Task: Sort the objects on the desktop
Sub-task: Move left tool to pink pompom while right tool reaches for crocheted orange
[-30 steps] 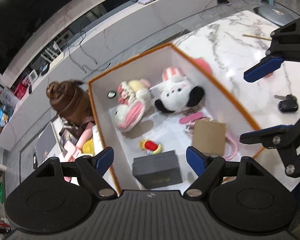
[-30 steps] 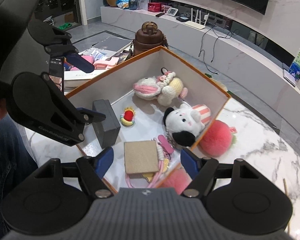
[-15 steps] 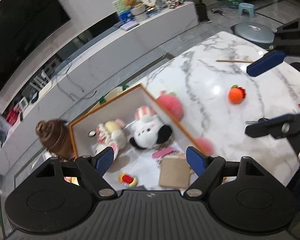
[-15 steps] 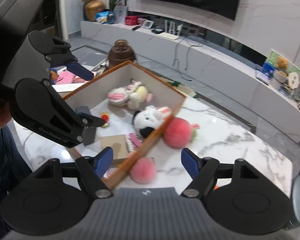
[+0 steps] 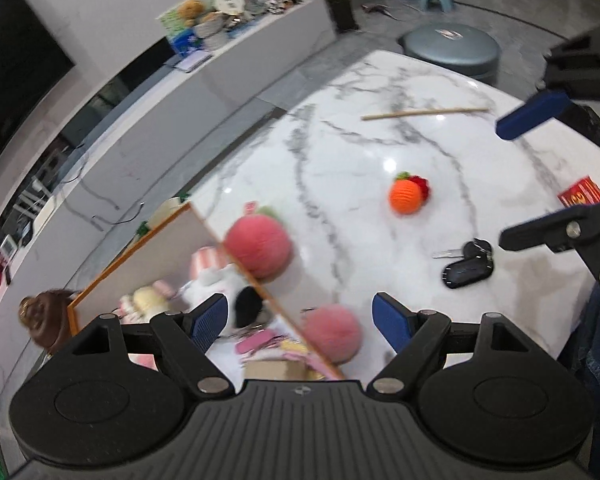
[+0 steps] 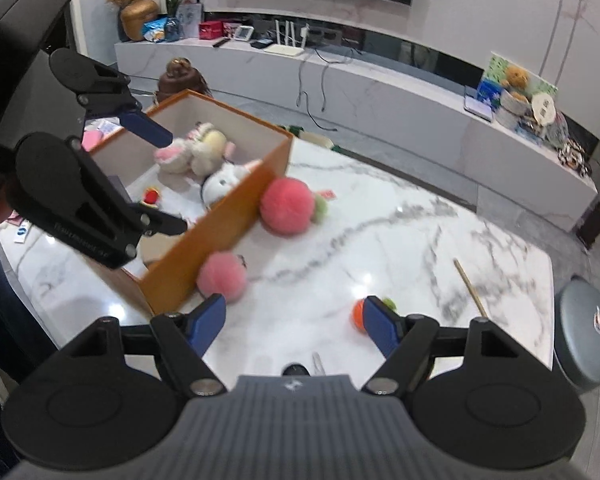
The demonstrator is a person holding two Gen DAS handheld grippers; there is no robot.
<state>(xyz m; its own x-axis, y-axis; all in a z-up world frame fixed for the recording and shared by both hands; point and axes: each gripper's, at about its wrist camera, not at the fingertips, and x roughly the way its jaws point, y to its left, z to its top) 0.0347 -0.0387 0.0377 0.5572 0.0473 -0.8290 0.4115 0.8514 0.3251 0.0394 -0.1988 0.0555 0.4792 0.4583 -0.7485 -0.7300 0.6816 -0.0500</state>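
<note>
Both the left gripper (image 5: 300,320) and right gripper (image 6: 294,324) hang with jaws apart and empty over the marble table (image 5: 380,152), the orange-rimmed box (image 6: 220,224) of soft toys at left, an orange ball (image 5: 406,198) and keys (image 5: 466,264) toward centre-right.

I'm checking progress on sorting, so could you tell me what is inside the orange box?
The orange box holds plush toys; the left gripper hides its near end.

Box (image 6: 220,216) at table (image 6: 380,240) 9 o'clock, two pompoms (image 6: 286,206) (image 6: 222,276) against its 3 o'clock wall, stick (image 6: 470,288) at 3 o'clock.
</note>
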